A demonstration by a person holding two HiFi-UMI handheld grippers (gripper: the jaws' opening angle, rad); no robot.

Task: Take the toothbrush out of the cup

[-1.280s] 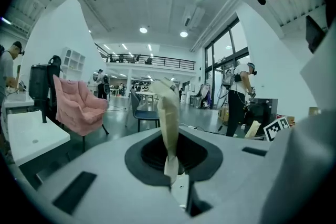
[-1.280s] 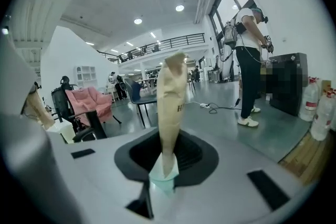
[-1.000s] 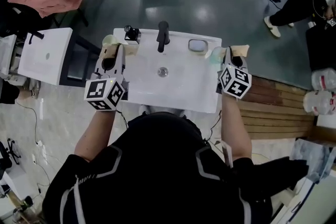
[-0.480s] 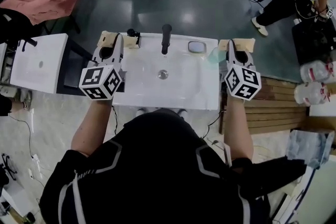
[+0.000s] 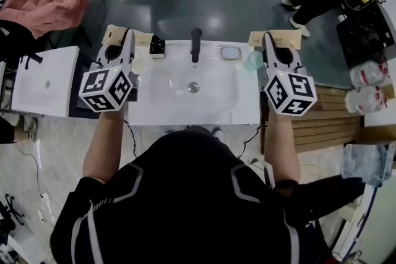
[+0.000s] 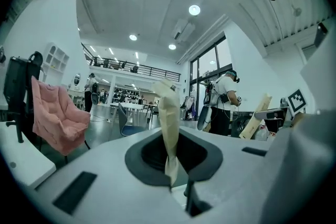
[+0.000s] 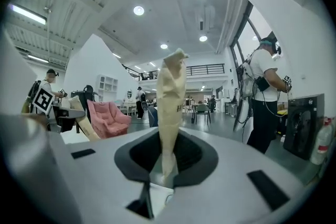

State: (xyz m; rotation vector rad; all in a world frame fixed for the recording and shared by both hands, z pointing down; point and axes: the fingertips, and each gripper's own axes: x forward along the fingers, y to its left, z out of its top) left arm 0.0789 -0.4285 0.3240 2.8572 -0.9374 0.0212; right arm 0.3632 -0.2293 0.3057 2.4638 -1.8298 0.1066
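**Head view.** A white sink (image 5: 247, 109) lies below the wearer, with its drain (image 5: 193, 87) at the centre and a black faucet (image 5: 196, 44) at 12 o'clock from the drain. The left gripper (image 5: 128, 38) is at about 10 o'clock, over the sink's left edge. The right gripper (image 5: 272, 41) is at about 2 o'clock, over the right edge. Both point toward 12 o'clock. A pale green cup (image 5: 252, 62) stands on the sink's back right corner, at 2 o'clock from the drain and just beside the right gripper's jaws, at their 9 o'clock. Whether they touch cannot be told. The toothbrush is too small to make out from here, so whether it is in the cup cannot be told.

**Left gripper view.** The left gripper (image 6: 168, 97) is clenched. Its tan pads (image 6: 169, 123) meet in a single strip with nothing between them. It looks out level across the hall, where a pink armchair (image 6: 55, 118) stands at 9 o'clock.

**Right gripper view.** The right gripper (image 7: 172, 81) also has its tan pads (image 7: 170, 113) drawn together. No toothbrush or anything else shows between them. A person (image 7: 265, 92) stands at 3 o'clock, and the pink armchair (image 7: 107, 118) sits at 9 o'clock.
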